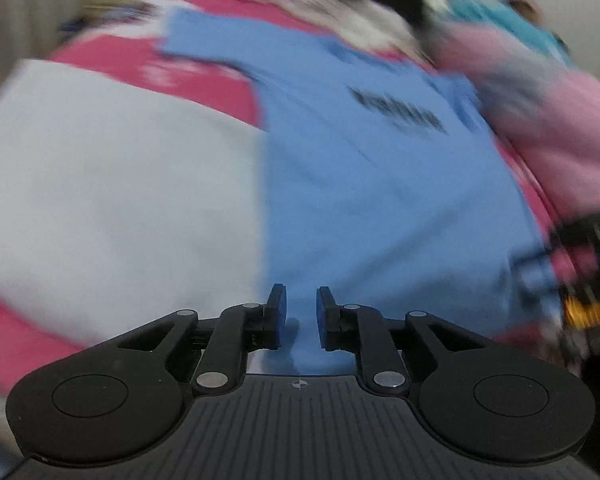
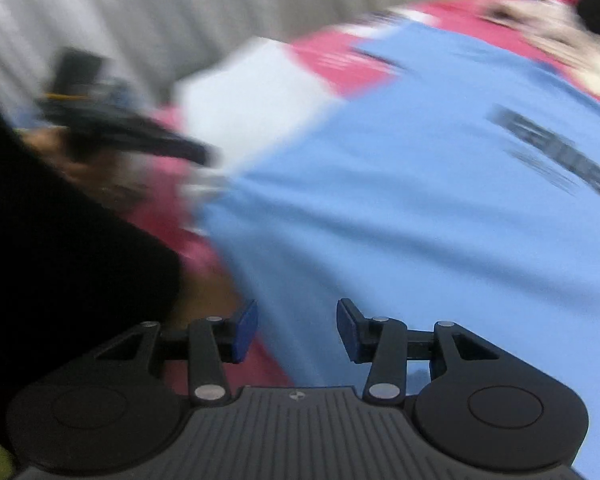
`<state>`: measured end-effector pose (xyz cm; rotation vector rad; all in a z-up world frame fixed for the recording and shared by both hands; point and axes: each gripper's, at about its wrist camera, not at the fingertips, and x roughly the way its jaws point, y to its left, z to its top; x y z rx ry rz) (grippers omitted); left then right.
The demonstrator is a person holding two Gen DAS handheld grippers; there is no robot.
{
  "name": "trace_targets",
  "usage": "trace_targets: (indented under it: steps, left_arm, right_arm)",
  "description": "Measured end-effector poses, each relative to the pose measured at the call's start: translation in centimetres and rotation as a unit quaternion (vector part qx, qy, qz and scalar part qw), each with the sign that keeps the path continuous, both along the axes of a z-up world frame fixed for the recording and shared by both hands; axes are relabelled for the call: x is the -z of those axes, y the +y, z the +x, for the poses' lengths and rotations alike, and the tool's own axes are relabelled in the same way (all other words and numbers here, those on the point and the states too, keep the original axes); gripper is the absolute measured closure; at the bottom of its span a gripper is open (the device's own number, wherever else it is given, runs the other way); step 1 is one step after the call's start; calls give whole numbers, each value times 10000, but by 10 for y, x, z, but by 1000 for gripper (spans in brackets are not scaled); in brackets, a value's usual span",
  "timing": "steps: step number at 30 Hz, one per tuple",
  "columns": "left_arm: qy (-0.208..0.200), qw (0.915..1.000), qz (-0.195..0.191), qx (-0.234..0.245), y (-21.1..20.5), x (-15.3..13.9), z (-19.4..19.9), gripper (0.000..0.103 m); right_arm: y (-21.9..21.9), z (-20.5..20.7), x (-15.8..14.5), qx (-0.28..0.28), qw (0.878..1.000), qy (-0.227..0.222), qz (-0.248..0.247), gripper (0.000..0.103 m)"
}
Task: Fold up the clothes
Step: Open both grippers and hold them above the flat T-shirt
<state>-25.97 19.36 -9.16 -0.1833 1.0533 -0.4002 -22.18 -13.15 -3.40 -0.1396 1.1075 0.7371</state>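
A light blue T-shirt with dark lettering on its chest lies spread front-up across a pink and white bed cover. My left gripper hovers at the shirt's bottom hem with its jaws slightly apart; blue cloth shows in the gap, and the pads do not press on it. My right gripper stands open over the hem of the shirt, with nothing between its pads. Each view catches the other gripper as a blur: right gripper, left gripper.
A heap of clothes lies beyond the shirt: a pink garment, a black-and-white one, a teal one. A white patch of cover lies left of the shirt. A grey curtain hangs behind. A dark sleeve fills the lower left.
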Motion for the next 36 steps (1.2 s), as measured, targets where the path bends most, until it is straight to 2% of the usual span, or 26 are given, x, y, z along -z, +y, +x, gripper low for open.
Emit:
trace_targets:
  steps: [3,6,10,13,15,17,19,22,25,28,30,33,34,36]
  left_arm:
    - [503,9958,372,663,-25,27,1,87]
    - [924,9903,698,766,-27,51,0,88]
    - [1142,9891,668,650,-20,41,7,88]
    - [947,9893,881,670,-19,16,8,87]
    - [827,9901,887,702,-22,-2,15,86]
    - [710,9913,817,745,-25,-17,28,84]
    - [655,9908,796,878,-37,-26,47,82]
    - [605,9876,856,1171,-66,-34,77,82]
    - [573,9805,1049,1557,-98,-38,112,82]
    - [496,9730,1201,1909,-120,-43,136,72]
    - [426,9679,1288,2118,-138,-43,156,70]
    - [205,9613,1301,2419,-175,-35,172,70]
    - [100,9596,1254,2518,-188,-30,175,70]
    - [-65,9576,1160,2638,-212,-23,180,70]
  right_arm:
    - [-31,-12,12,837,9954,46,-473,68]
    - [-49,-34,30,1351,9878,188,-747,73]
    - [-61,-72,47,1531,9839,553,-736,73]
    - [-72,-83,39,1528,9855,515,-529,73]
    - [-84,-80,25,1745,9836,158,-420,73]
    - [-95,-72,15,2095,9769,-196,-365,73]
    - [-103,-60,17,2487,9665,-414,-489,73]
    - [-107,-54,36,2858,9549,-218,-772,73]
    - [-104,-68,59,2924,9502,382,-1004,73]
    - [-100,-84,57,2711,9564,261,-1054,73]
    - [-102,-85,50,2725,9570,35,-992,73]
    - [-110,-77,47,2991,9484,-224,-1026,73]
    - [-112,-74,48,3085,9457,-140,-1016,73]
    - [-120,-73,60,3162,9434,352,-938,72]
